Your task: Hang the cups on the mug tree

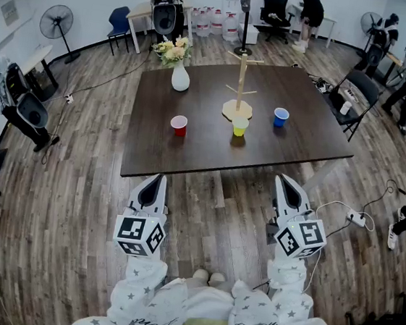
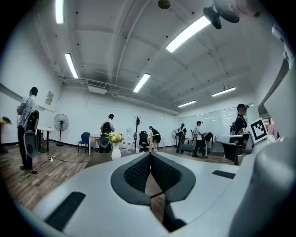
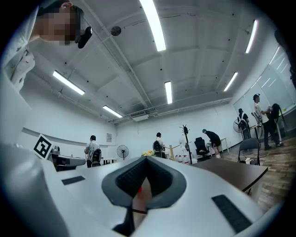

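Observation:
A wooden mug tree [image 1: 240, 89] stands on the dark table [image 1: 190, 149], its pegs bare. Three cups stand on the tabletop: a red cup [image 1: 179, 125] at the left, a yellow cup [image 1: 240, 126] in front of the tree's base, a blue cup [image 1: 281, 117] to its right. My left gripper [image 1: 155, 180] and right gripper [image 1: 286, 181] hover short of the table's near edge, both shut with nothing between the jaws. The left gripper [image 2: 149, 155] points toward the table; a sliver of the red cup [image 3: 139, 189] shows below the tips of the right gripper [image 3: 145, 159].
A white vase of flowers [image 1: 180, 72] stands at the table's far left. A folding chair [image 1: 353, 102] is at the table's right, cables and a power strip [image 1: 357, 219] lie on the floor near my right. Fans, chairs and several people are around the room's edges.

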Demonstrator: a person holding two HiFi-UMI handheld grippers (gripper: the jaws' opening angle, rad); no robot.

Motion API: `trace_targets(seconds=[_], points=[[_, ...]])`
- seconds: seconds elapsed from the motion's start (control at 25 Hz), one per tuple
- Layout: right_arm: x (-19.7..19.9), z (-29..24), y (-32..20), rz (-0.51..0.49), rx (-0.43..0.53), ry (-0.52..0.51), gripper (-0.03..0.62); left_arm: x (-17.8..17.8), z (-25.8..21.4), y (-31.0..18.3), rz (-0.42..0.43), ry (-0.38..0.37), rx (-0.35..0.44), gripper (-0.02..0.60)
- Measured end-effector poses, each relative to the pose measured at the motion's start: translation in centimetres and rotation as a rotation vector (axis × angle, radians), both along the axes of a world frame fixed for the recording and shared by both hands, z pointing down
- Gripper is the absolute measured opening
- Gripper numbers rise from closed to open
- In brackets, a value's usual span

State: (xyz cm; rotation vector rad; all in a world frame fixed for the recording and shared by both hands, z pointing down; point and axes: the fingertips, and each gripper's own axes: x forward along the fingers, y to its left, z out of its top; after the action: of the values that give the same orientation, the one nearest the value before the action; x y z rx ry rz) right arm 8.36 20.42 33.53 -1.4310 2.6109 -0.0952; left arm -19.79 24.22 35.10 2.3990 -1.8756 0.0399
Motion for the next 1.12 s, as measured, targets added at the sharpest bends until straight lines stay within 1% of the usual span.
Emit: trace_targets(seconds=[0.44,0.84,1.0,1.12], points=[[1.7,-0.3,-0.4,0.02,-0.006,-0.023,0.018,1.6,-0.5,-0.4,0.006,0.008,-0.001,0.026],[4.9,0.2,-1.0,0.047,-0.014,-0.053,0.018,4.5,-0.2,-1.5,0.03,0.014,-0.013,0.026],[6.0,0.6,-0.9,0.054,-0.02,-0.074,0.018,6.0,0.4,-1.0,0.05,0.005,-0.025,0.026],[6.1,1.1,-1.1,0.047,-0.031,-0.079,0.018,6.3,1.0,-0.8,0.041,0.011,-0.038,0.026]])
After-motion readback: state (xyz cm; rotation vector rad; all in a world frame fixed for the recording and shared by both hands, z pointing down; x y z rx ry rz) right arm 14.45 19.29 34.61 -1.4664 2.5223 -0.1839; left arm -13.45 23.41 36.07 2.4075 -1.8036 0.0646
